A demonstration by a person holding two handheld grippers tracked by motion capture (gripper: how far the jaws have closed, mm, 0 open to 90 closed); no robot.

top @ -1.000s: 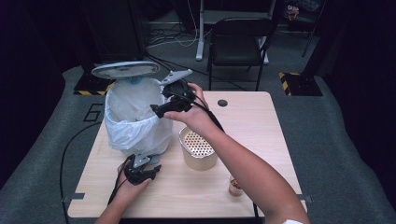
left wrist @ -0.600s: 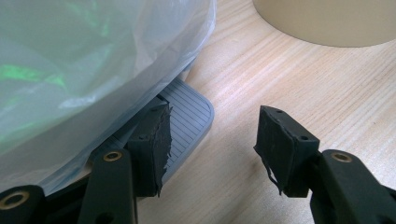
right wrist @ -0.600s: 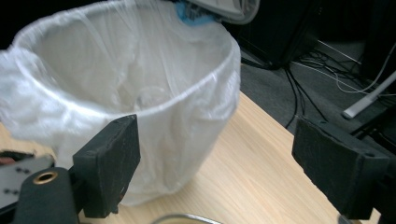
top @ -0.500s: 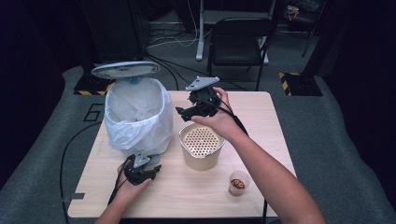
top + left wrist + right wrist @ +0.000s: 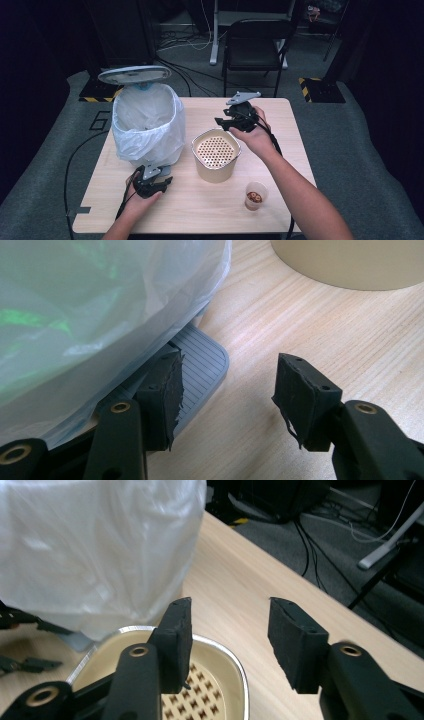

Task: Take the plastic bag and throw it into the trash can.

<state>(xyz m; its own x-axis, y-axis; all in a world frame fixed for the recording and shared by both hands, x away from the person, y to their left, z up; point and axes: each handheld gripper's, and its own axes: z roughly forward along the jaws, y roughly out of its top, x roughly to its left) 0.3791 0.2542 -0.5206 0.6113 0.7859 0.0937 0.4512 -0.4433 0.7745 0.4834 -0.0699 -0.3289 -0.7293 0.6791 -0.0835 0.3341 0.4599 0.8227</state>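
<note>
A pedal bin (image 5: pixel 147 125) lined with a white plastic bag stands at the table's left, its grey lid (image 5: pixel 134 75) raised. My left gripper (image 5: pixel 152 182) sits low at the bin's front. In the left gripper view its jaws (image 5: pixel 227 385) stand apart with bare table between them, and the left pad rests on the ribbed grey pedal (image 5: pixel 202 360). My right gripper (image 5: pixel 222 122) hovers just behind a beige pot (image 5: pixel 216 155) with a perforated insert. Its jaws (image 5: pixel 230 630) have just been closing, with nothing between them, over the pot's metal rim (image 5: pixel 235 665).
A small clear cup (image 5: pixel 256 196) with brown pieces stands near the front right of the wooden table (image 5: pixel 295 125). A black chair (image 5: pixel 257 40) and cables lie on the floor beyond the far edge. Each gripper trails a black cable.
My right hand has moved from over the bin's mouth to the right and down, to the far side of the beige pot. The left hand has stayed at the pedal.
</note>
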